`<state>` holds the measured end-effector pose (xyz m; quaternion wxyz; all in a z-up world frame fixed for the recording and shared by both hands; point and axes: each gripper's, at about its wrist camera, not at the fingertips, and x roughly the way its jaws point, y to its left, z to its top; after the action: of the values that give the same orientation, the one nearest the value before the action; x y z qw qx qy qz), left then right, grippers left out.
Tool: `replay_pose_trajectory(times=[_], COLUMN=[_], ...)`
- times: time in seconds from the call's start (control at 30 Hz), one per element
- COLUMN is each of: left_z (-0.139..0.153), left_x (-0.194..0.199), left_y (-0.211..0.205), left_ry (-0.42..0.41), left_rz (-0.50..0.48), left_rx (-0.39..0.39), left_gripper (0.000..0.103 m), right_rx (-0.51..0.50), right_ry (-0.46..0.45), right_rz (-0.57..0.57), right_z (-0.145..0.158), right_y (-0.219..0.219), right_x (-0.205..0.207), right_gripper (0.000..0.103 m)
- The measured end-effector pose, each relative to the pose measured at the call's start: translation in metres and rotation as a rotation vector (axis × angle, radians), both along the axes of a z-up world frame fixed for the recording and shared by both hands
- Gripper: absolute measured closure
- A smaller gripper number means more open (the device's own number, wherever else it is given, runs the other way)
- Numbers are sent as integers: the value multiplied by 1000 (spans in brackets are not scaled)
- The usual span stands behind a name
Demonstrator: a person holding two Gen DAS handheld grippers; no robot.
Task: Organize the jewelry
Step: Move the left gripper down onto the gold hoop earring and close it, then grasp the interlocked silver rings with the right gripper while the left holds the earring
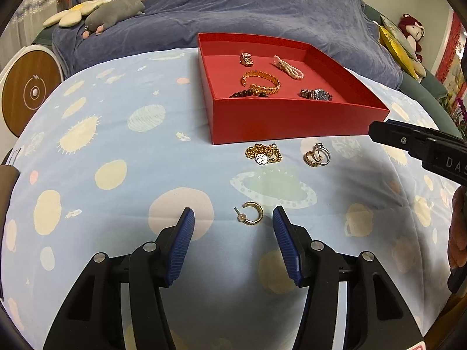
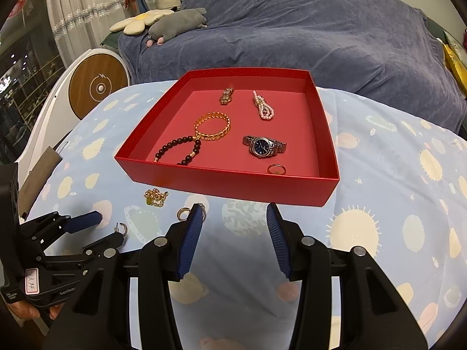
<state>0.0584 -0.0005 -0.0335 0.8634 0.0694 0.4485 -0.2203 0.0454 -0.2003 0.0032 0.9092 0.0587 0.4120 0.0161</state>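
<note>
Your left tool sits low over the blue planet-print cloth, its blue pads spread apart with the gold hoop earring lying between them, touching neither. Your right tool also stands apart and holds nothing, its tips just short of the near wall of the red box.

The box keeps its near wall toward you — the open strip of cloth between that wall and your tools carries the loose pieces: the gold bead chain with its small round tag, and just to its right the cluster of rings, a gold band and a silver one touching. In the right view the left pad half hides those rings.

Inside the box, well apart from one another except for the gold bangle touching the dark bead bracelet, lie a blue-faced watch, a pearl bracelet, a small gold link piece and a thin ring close to the near wall.

Writing: "DAS" shows on the right tool's body in the left view; on the left tool's body you can read "GenRob" and a handwritten tag, "13.14".
</note>
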Motion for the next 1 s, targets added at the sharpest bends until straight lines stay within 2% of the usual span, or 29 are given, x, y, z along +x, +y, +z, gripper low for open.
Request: replay_pose_trajectory(times=[0.13,0.23,0.43,0.6,0.63,0.77,1.0], left_z=[-2,-1,0,12,15,25,26], left_x=[0,0,-3,0,2,6,7], left_y=[-6,-8,-9,2,5,12,14], left_ry=[-44,-57,-62,-62,-65,-71,-62], left_rz=[-9,-22,-42,-17,-11,13,21], left_rx=[30,33,37,2,-6,-32,-39], left_gripper=[63,84,85,85,85,85,85], right_rx=[-5,-8,-9,-17,-20,-16,-48], right_ry=[6,10,28,52,53,66,79], right_rz=[8,16,39,81,80,63,85], right_z=[-1,-3,-9,-20,-21,-27,-40], right_y=[1,3,11,24,24,21,32], right_x=[2,4,5,7,8,15,25], right_gripper=[59,59,59,61,63,63,65])
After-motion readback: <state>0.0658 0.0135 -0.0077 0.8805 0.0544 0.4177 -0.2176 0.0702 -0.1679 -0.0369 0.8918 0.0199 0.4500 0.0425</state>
